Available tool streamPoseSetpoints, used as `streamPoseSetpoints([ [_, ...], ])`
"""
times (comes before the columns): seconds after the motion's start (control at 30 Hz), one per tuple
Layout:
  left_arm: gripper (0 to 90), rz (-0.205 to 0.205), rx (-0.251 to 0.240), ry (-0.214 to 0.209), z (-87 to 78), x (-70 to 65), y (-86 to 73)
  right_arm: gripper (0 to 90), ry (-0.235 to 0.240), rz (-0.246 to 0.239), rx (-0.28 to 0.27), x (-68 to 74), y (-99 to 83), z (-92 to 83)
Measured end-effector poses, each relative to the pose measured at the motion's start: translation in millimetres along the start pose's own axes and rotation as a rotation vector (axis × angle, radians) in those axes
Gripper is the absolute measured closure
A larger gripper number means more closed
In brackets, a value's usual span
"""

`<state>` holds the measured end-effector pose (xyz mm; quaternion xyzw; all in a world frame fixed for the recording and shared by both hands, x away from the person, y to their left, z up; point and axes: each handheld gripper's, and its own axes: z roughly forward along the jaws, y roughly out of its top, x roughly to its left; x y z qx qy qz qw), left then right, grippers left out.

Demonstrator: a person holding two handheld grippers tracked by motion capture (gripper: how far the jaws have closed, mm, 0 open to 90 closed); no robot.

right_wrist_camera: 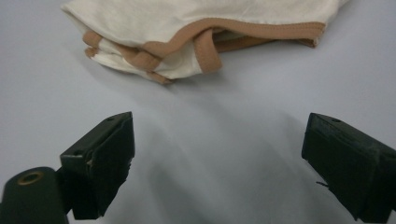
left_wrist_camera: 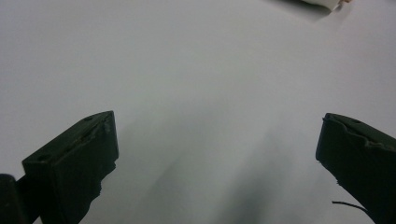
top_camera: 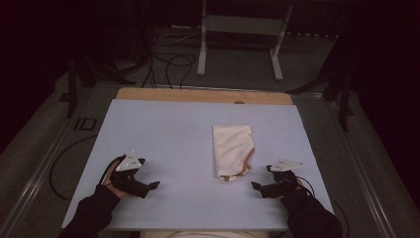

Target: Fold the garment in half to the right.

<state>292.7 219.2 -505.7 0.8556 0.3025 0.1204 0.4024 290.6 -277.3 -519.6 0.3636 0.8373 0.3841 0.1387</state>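
The right gripper (right_wrist_camera: 217, 154) has its jaws spread wide with nothing between them, resting low over the pale blue table (top_camera: 163, 134). In the high view this right gripper (top_camera: 261, 186) sits near the table's front edge at about 5 o'clock from the table's middle, held by a hand in a dark sleeve (top_camera: 309, 215). Just ahead of its jaws, toward 12 o'clock in the right gripper view, lies the folded cream cloth (right_wrist_camera: 187, 28) with tan trim along its edge; the cloth lies flat on the table and apart from the jaws.

The left gripper (left_wrist_camera: 217, 154) is likewise released, its jaws far apart over bare tabletop. In the high view the left gripper (top_camera: 148, 186) sits at about 7 o'clock from the table's middle, well apart from the cloth.

The cloth (top_camera: 233, 150) rests slightly right of the table's centre, at about 10 o'clock from the right gripper and 2 o'clock from the left. Beyond the table, at 12 o'clock, a white metal stand (top_camera: 203, 44) and black cables (top_camera: 173, 62) lie on the grey floor.
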Motion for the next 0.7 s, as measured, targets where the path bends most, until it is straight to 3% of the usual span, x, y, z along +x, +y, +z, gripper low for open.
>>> streamPoseSetpoints([
  [0.7,0.0,0.005,-0.001,-0.001,-0.7,-1.3,0.6,9.6,0.006,0.005,0.007,-1.7,-1.7,-0.5],
])
